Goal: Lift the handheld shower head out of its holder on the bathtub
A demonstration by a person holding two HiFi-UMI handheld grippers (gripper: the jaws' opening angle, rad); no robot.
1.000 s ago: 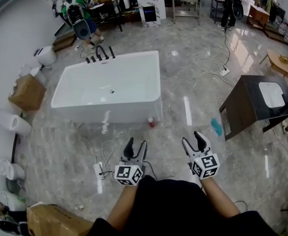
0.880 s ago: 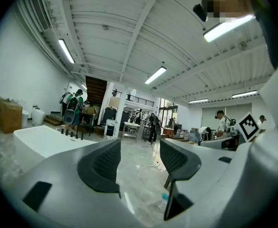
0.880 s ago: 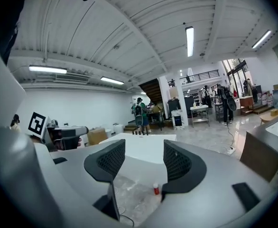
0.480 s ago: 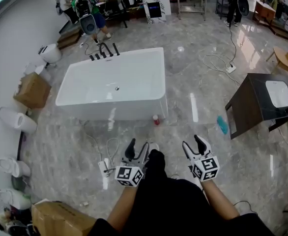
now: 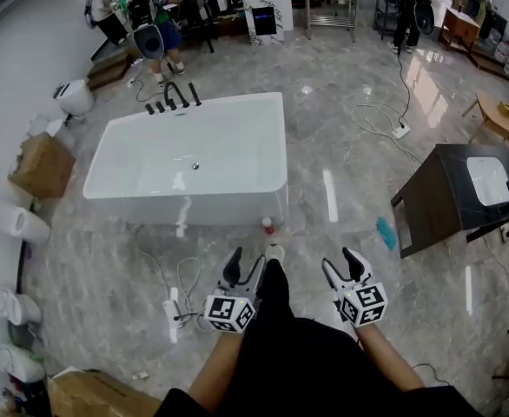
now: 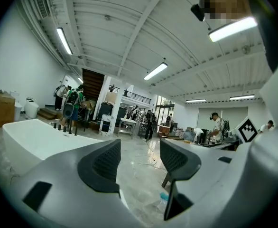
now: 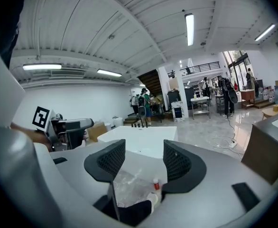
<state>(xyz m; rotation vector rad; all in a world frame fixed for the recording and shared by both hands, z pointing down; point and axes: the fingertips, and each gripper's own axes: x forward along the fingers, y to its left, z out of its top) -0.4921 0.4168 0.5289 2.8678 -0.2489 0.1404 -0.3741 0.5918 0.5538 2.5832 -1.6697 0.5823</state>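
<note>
both grippers are low in front of the person, a leg and white shoe between them. left gripper: jaws wide apart, nothing between the pads, only bare floor showing through the gap in its own view. right gripper: fingers spread too, empty, with the shoe and a small red-capped bottle seen through the gap well beyond the tips. a white power strip and its cables lie on the floor just left of the left gripper. further out, the bottle stands at the near right corner of the bathtub. to the right is a blue thing on the floor, beside a dark cabinet with a white basin. now the far rim of the tub: a row of black fittings, and the shower head looks to be the slim post at the row's right end, upright in its holder. it's well apart from both sets of fingers, the whole tub lying between. beyond that, people stand at the back of the room.
</note>
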